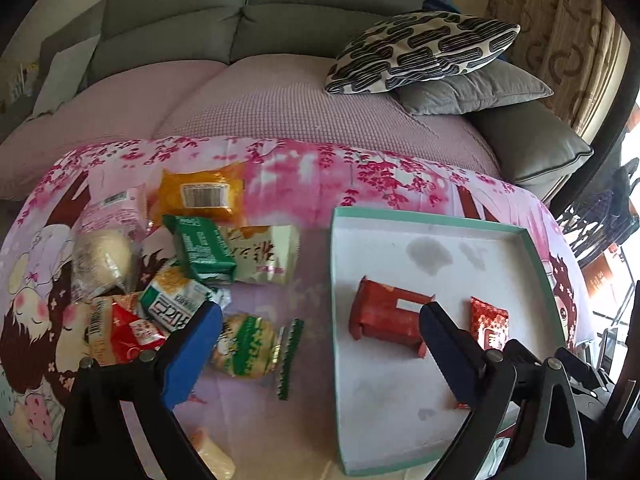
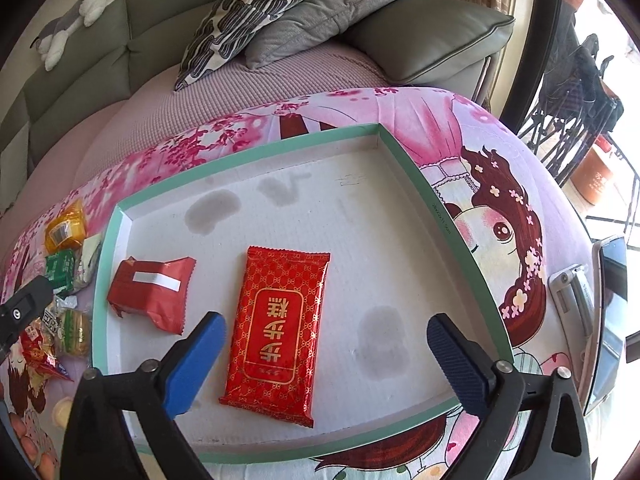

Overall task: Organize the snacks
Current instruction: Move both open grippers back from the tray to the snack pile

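A white tray with a mint-green rim lies on the pink cartoon cloth. Two packets rest in it: a plain red one with a white strip and a red gold-patterned one. My left gripper hangs open and empty over the tray's left rim, beside the loose snack pile. In the right wrist view, my right gripper stands open above the tray. The patterned packet lies flat between its jaws, clear of the pads. The plain red packet sits to its left.
Left of the tray lie an orange packet, a green one, a round bun and several other snacks. A grey sofa with a patterned cushion runs behind. A phone on a stand sits right of the tray.
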Demonstrator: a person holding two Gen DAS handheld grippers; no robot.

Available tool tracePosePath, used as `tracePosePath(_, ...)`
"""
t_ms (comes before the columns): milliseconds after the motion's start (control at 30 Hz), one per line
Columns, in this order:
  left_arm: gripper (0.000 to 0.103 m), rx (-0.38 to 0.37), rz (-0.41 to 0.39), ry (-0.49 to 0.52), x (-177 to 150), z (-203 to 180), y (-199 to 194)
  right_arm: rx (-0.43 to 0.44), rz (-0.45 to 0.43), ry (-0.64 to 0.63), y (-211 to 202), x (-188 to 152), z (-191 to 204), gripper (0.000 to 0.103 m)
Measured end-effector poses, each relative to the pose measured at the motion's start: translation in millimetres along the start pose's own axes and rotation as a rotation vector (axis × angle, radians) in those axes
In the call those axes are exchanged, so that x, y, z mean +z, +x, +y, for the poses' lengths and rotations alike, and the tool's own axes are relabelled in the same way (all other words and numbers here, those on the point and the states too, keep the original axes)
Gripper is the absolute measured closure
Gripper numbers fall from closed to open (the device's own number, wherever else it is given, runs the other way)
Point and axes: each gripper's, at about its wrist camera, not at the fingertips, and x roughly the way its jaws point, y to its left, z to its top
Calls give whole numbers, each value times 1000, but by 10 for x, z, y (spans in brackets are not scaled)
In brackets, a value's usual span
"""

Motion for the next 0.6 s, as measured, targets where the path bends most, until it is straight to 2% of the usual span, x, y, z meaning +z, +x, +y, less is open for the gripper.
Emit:
tracePosePath(267, 4, 217, -40, -24, -211, 546, -263, 35, -17, -81, -87, -53, 313, 0)
tracePosePath(400, 4, 346, -70, -45, -219, 804, -410, 42, -57, -160, -197, -73, 587, 0)
tracePosePath(600, 4, 534, -61, -142, -249, 1172, -539, 126, -141, -204, -436, -124, 922, 0)
